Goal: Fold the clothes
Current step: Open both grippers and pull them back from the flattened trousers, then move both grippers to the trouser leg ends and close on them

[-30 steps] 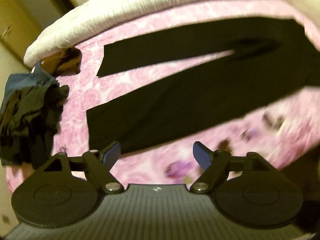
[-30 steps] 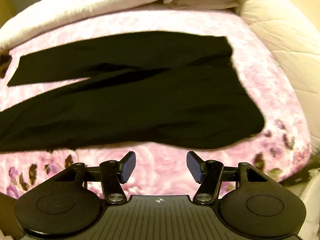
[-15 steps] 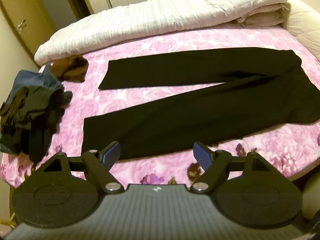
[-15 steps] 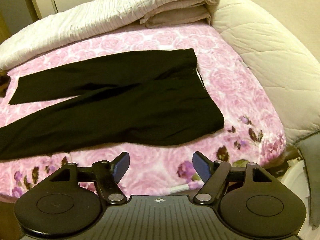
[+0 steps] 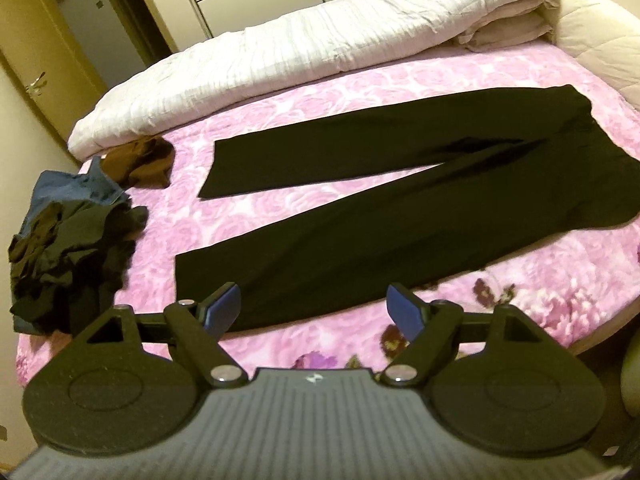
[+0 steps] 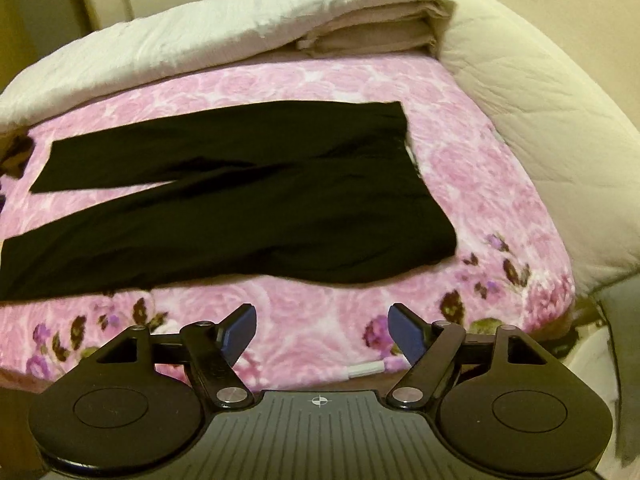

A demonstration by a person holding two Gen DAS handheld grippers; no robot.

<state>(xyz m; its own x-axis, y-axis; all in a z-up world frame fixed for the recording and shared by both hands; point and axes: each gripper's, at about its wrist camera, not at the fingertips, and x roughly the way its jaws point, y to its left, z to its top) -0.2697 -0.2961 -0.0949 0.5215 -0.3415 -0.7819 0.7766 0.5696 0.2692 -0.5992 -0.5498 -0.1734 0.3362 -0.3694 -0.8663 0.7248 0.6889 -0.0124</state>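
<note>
The black trousers [image 5: 400,216] lie lengthwise across the bed [image 5: 280,208], waist toward the right; their near hem hides behind the wide left gripper [image 5: 314,308]. The right gripper [image 6: 322,330] is wide too.

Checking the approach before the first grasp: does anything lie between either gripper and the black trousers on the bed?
Nothing visible does. Only bare pink bedspread separates the open left gripper and open right gripper from the black trousers. The pile of dark clothes lies off to the left.

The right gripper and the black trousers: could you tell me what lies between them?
Only bare pink floral bedspread separates the right gripper from the black trousers, shown in the right wrist view.
</note>
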